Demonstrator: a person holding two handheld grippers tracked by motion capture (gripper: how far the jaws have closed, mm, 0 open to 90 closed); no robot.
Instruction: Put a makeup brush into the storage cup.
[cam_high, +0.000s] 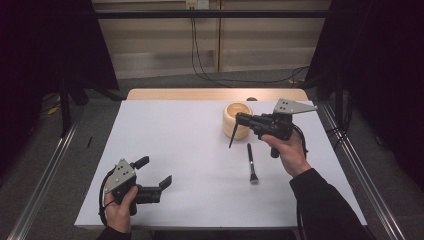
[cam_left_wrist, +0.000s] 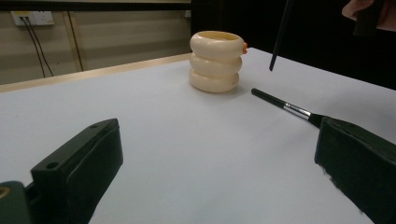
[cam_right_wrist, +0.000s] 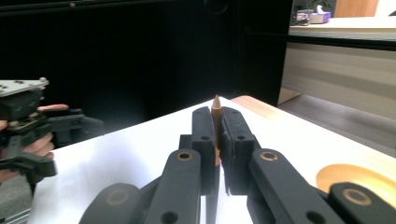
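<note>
A cream ringed holder (cam_high: 231, 114) (cam_left_wrist: 216, 60) stands at the back right of the white table; its rim (cam_right_wrist: 359, 179) lies just below my right gripper. My right gripper (cam_high: 239, 119) (cam_right_wrist: 216, 116) hovers beside the holder, shut on a thin dark brush (cam_high: 233, 136) (cam_left_wrist: 279, 35) (cam_right_wrist: 216, 109). The brush's handle hangs down-left, off the table, and its brown end points up between the jaws. A second brush (cam_high: 251, 165) (cam_left_wrist: 285, 106) lies flat on the table in front of the holder. My left gripper (cam_high: 156, 171) (cam_left_wrist: 217, 135) rests at the front left, open, with nothing between its jaws.
The white table top (cam_high: 190, 150) has a wooden strip (cam_high: 215, 94) along its far edge. Something small and orange (cam_left_wrist: 244, 45) shows at the holder's rim. Dark curtains stand on both sides, and metal rails (cam_high: 45, 170) run along the floor.
</note>
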